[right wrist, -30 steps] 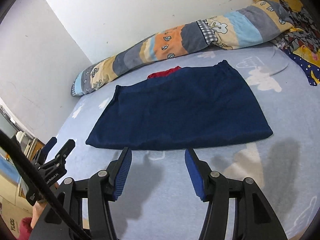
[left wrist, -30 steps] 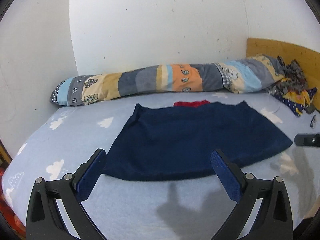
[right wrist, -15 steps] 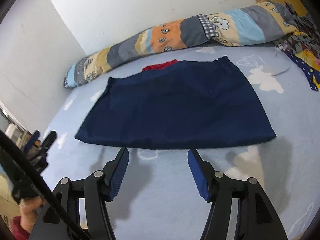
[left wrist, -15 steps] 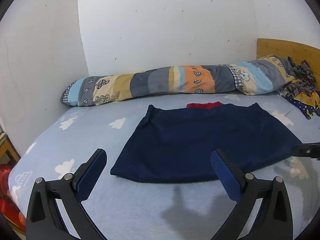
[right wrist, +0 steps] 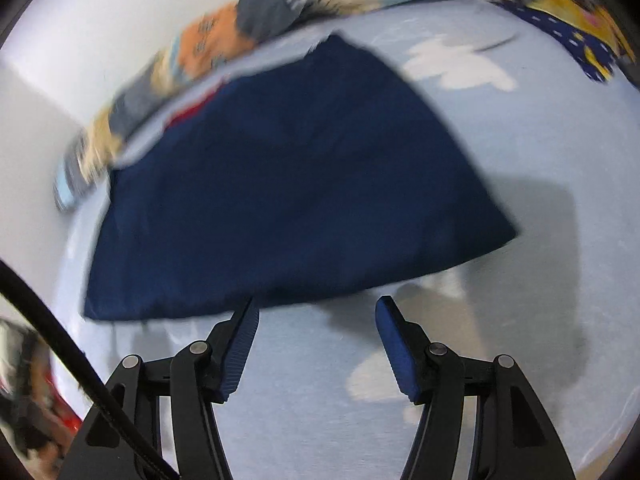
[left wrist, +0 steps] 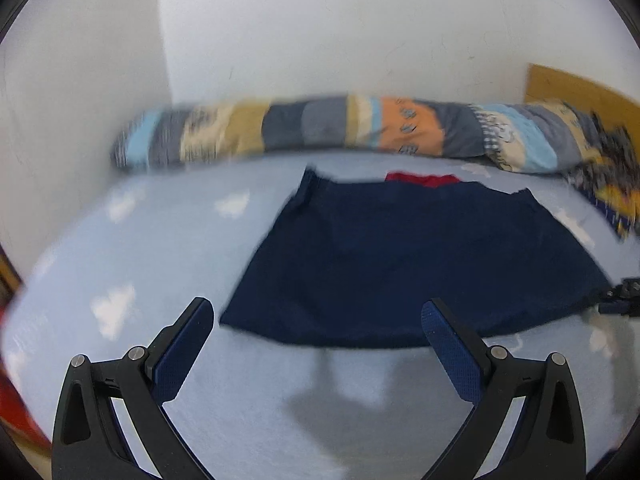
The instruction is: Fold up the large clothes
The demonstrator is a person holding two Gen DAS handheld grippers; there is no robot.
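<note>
While spread flat on the bed [left wrist: 168, 248] below the bolster [left wrist: 320, 130], navy garment [left wrist: 400, 264] ready for folding. Left gripper [left wrist: 318, 322] wide, empty, at its near hem; right gripper [right wrist: 316, 322] likewise, for a two-corner pickup, probably.

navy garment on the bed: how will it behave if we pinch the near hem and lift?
The navy garment lies flat and thin on the sheet, so it probably droops limply from a pinch. It seems doubled, so one layer could peel away. The near hem hugs the sheet, so the open right gripper may catch bedding too.
</note>
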